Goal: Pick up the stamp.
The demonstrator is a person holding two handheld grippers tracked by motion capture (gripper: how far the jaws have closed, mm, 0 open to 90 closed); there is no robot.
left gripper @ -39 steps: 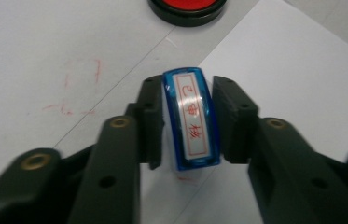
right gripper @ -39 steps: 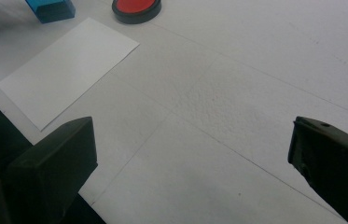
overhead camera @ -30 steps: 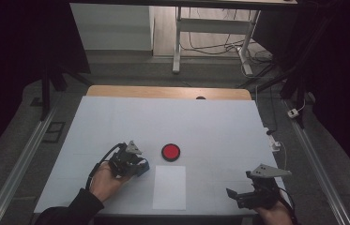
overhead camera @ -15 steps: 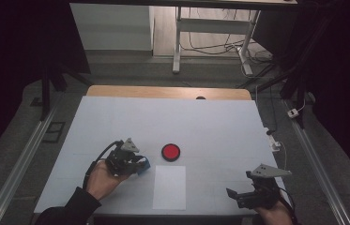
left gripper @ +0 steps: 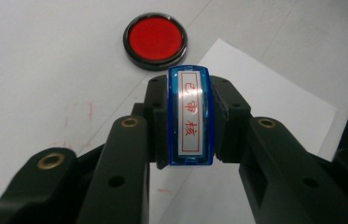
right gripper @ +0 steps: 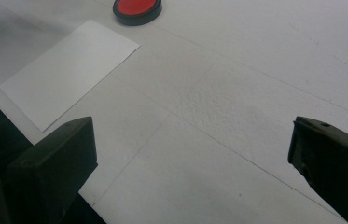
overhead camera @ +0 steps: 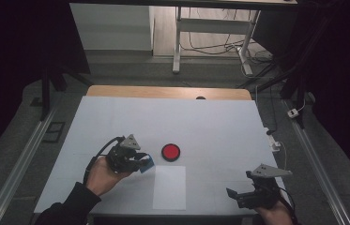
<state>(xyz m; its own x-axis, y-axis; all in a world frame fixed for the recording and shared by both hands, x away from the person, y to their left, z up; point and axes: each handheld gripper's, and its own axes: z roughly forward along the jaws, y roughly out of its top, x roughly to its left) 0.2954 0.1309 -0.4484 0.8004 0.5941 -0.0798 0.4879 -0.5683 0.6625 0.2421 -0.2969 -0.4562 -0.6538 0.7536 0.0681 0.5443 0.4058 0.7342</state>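
In left gripper [left gripper: 191,122]: blue stamp [left gripper: 191,116], red "已审核" label.

high: overhead, facing forward | tongs views: close, low | shared: red ink pad [overhead camera: 170,152], paper sheet [overhead camera: 169,187]

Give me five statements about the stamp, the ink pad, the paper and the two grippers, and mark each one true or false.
1. The left gripper is shut on the blue stamp. True.
2. The red ink pad lies on the white sheet of paper. False: it sits on the table beside the sheet's far edge.
3. The right gripper holds the sheet. False: its jaws stand open with nothing between them.
4. The stamp's label bears red characters. True.
5. The ink pad's lid is on. False: its red surface is exposed.
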